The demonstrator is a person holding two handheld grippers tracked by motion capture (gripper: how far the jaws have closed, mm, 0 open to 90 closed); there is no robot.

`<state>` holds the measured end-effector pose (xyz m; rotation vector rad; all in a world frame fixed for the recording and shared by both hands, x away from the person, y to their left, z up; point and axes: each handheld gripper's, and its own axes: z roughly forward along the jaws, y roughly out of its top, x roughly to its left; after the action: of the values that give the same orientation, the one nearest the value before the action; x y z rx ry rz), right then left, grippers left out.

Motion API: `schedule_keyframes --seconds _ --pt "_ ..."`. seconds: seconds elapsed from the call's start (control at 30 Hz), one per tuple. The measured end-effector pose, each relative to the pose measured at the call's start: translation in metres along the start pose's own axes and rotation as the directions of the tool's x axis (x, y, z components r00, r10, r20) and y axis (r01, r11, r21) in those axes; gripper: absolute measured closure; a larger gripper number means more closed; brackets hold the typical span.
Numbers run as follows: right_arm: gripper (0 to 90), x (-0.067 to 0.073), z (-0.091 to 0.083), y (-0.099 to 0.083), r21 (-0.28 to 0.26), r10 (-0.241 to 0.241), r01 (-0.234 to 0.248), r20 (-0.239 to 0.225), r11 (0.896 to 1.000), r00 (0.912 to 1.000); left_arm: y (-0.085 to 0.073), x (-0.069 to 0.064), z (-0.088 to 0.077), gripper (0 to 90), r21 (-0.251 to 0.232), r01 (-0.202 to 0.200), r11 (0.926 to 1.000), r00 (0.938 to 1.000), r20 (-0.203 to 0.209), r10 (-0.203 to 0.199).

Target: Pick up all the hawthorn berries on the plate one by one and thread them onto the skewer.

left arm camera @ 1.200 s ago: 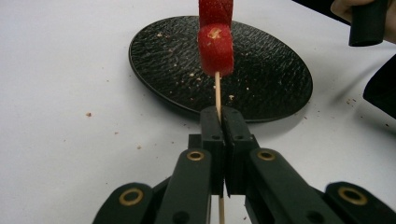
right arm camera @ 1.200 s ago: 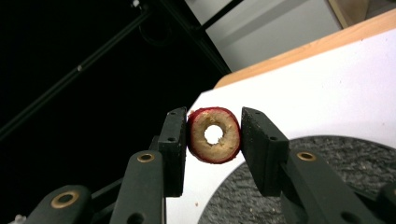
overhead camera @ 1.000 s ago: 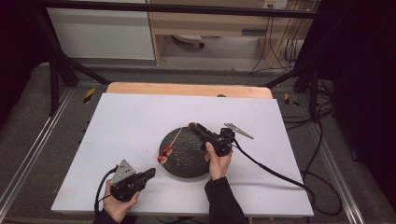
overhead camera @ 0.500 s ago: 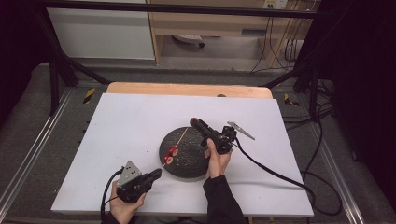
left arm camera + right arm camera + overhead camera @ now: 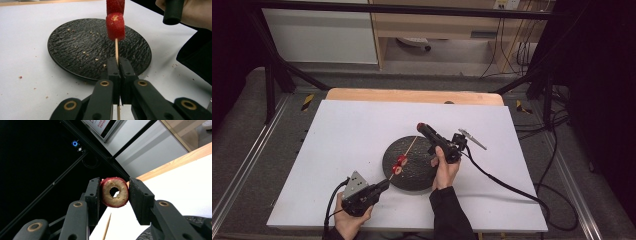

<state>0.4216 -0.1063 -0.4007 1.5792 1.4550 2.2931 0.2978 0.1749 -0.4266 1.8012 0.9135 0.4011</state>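
Note:
A thin wooden skewer (image 5: 116,47) carries two red fruit pieces (image 5: 115,26) and slants above a black round plate (image 5: 75,45). My left gripper (image 5: 117,60) is shut on the skewer's lower end. In the high view the left gripper (image 5: 383,185) sits at the plate's (image 5: 414,172) front left, and the skewer (image 5: 409,148) points up to the right with the red pieces (image 5: 399,163) on it. My right gripper (image 5: 115,183) is shut on a red-skinned ring slice (image 5: 120,200) with a hole through its middle. The right gripper (image 5: 421,127) hovers just past the skewer's tip (image 5: 108,223).
The plate, dotted with crumbs, lies on a white table sheet (image 5: 342,135) with a wooden edge (image 5: 412,95) at the back. Cables (image 5: 507,185) trail from the right gripper across the sheet. Metal frame rails and dark floor surround the table.
My left gripper has shifted slightly to the right with the skewer, bringing the red pieces further over the plate. The right gripper has barely moved.

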Motion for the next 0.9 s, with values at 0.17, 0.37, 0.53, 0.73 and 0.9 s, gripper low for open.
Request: schedule_keyframes --seconds 0.17,0.37,0.53,0.73,0.9 --pt "62.6 0.0006 -0.0003 0.0002 -0.006 0.008 -0.008 -0.006 1.0 1.0 0.0017 -0.0021 0.0018 88.3 -0.002 -0.005 1.0 1.0 0.002 0.005" --pt "62.6 0.0018 -0.001 0.0004 -0.011 0.016 -0.016 -0.014 1.0 0.9998 0.0032 -0.0039 0.0036 88.3 -0.007 -0.004 1.0 1.0 0.004 0.004" --pt "62.6 0.0018 -0.0013 -0.0014 -0.007 0.019 -0.019 -0.018 1.0 0.9997 0.004 -0.0048 0.0046 88.3 -0.01 -0.006 0.9999 1.0 0.004 0.006" --pt "62.6 0.0018 -0.0014 -0.002 -0.005 0.024 -0.024 -0.021 1.0 0.9995 0.0041 -0.0036 0.0043 88.3 -0.014 0.002 0.9999 1.0 -0.002 -0.002" --pt "62.6 0.0021 -0.0014 -0.0028 -0.006 0.031 -0.031 -0.025 1.0 0.9992 0.0045 -0.0042 0.0053 88.3 -0.019 0.006 0.9998 1.0 -0.004 -0.006"
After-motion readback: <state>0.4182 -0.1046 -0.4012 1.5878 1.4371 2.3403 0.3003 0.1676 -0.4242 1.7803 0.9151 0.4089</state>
